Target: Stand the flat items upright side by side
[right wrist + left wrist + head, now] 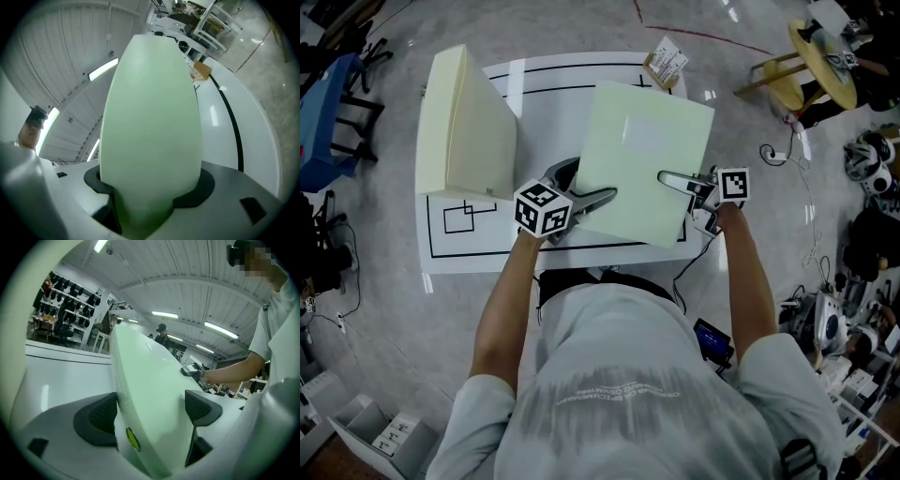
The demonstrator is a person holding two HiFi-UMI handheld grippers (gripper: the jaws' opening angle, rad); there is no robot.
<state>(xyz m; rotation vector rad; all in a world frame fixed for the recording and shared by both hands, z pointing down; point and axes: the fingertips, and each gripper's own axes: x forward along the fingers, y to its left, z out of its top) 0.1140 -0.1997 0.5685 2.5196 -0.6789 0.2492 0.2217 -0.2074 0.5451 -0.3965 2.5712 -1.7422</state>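
Pale-green flat item [642, 173]: a broad, thick panel at the middle of the head view, over the near half of the white tabletop [553, 84]. It looks lifted and tilted, somewhere between lying and standing.
Left gripper [592, 187]: its fingers are clamped on the panel's left edge. In the left gripper view the edge runs between the two dark pads.
Right gripper [675, 183]: its fingers are clamped on the opposite, right edge, one pad on each face. In the right gripper view the panel fills the centre.
Why two grips: holding opposite edges probably stops such a wide, light panel from swinging. It also lets the person tip it up onto one edge.
Cream flat item [464, 127]: it already stands upright at the upper left of the tabletop, well apart from the green one. The free space to its right is the likely spot for the green one.
Black outlines [469, 217]: rectangles are drawn on the tabletop.
Small cardboard box [666, 61]: it sits at the tabletop's far edge, clear of the work.
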